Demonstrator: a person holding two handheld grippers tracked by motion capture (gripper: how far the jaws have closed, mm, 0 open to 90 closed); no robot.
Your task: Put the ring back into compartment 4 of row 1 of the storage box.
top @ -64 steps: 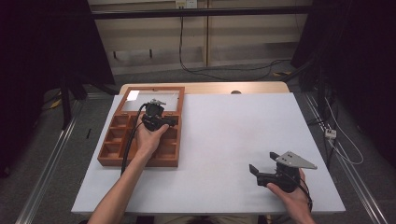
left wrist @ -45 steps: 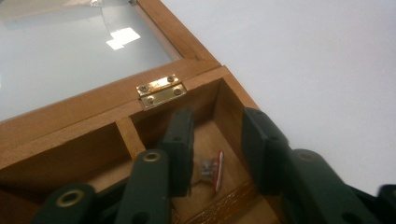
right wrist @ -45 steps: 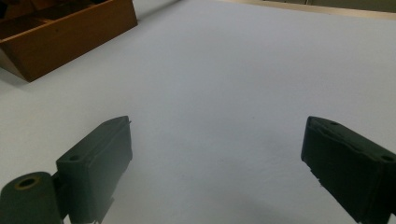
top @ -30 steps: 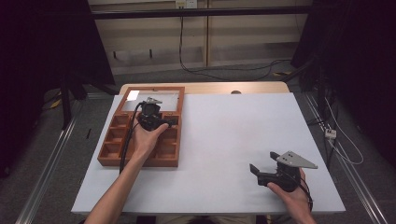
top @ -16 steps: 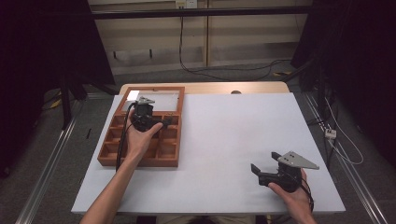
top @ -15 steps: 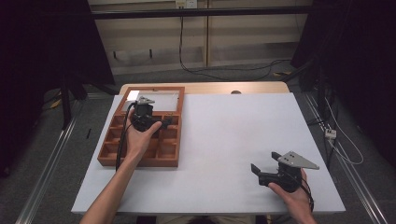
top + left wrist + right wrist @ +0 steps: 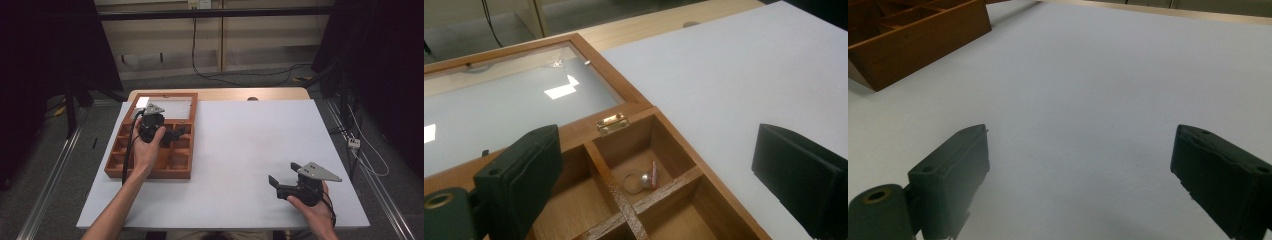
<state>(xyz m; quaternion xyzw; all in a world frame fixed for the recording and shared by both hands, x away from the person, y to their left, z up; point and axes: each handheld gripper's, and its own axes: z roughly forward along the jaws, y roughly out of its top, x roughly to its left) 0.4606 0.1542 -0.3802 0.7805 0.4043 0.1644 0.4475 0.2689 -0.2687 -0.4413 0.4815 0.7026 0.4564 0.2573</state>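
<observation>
Down in the corner cell of the box [image 7: 704, 200], right by the brass hinge [image 7: 613, 123], lies a small bulb [image 7: 640, 181] with a silvery cap and a red bit beside it, low centre of the left gripper view. Around it, the left gripper [image 7: 659, 190] has just been opening its jaws; they stand wide, with nothing between the pads. Seen from above, that gripper [image 7: 172, 134] hovers over the box's upper cells, left of centre, with the glass lid [image 7: 167, 106] lying flat behind.

Further out, at lower right, the right gripper [image 7: 284, 181] rests on the table [image 7: 240, 150], jaws spread and empty.

I judge the main risk is a jaw catching a divider or the hinge on the way out, jolting the box and rolling the bulb against the cell wall.
</observation>
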